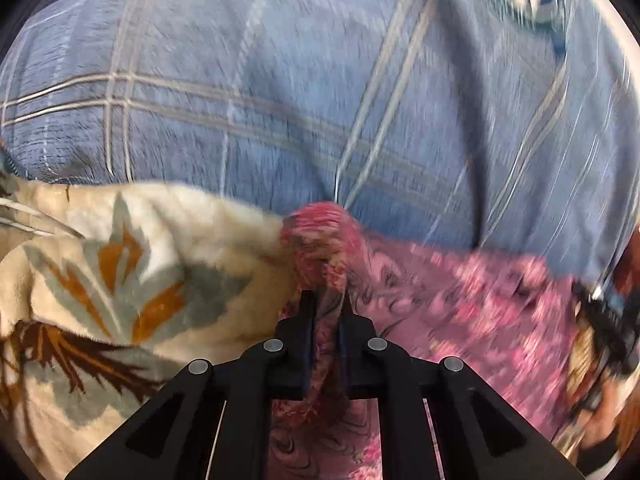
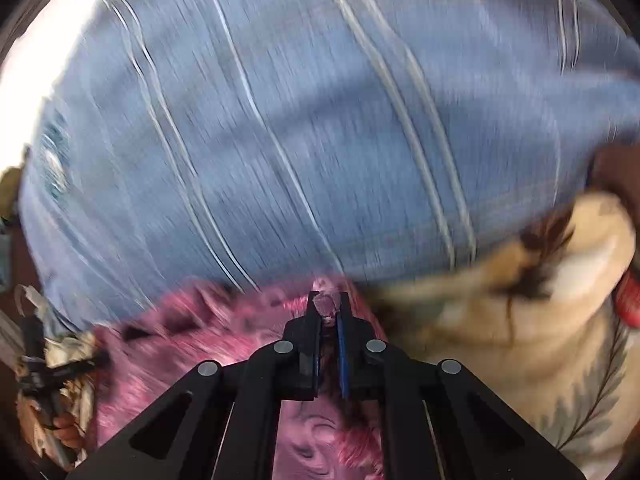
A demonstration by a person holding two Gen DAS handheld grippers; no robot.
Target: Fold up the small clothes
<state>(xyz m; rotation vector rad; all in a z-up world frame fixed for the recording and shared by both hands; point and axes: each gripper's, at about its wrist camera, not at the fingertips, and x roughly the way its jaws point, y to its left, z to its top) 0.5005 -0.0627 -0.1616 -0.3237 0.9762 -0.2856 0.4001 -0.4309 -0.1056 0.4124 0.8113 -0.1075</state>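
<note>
Evidently mid-fold: pink patterned garment [image 1: 460, 292] hanging stretched over blue plaid bedsheet [image 1: 240, 80], beside cream floral blanket [image 1: 120, 264]. Left gripper [image 1: 326, 308] pinching bunched corner; right gripper [image 2: 329, 308] clamping another edge. Likely next: bringing both corners forward together, laying cloth flat.

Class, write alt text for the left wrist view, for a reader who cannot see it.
The left gripper has its jaws shut on a bunched pink patterned garment, which trails to the right. Behind lies a blue plaid bedsheet; a cream leaf-print blanket sits at left. The picture is motion-blurred.
</note>
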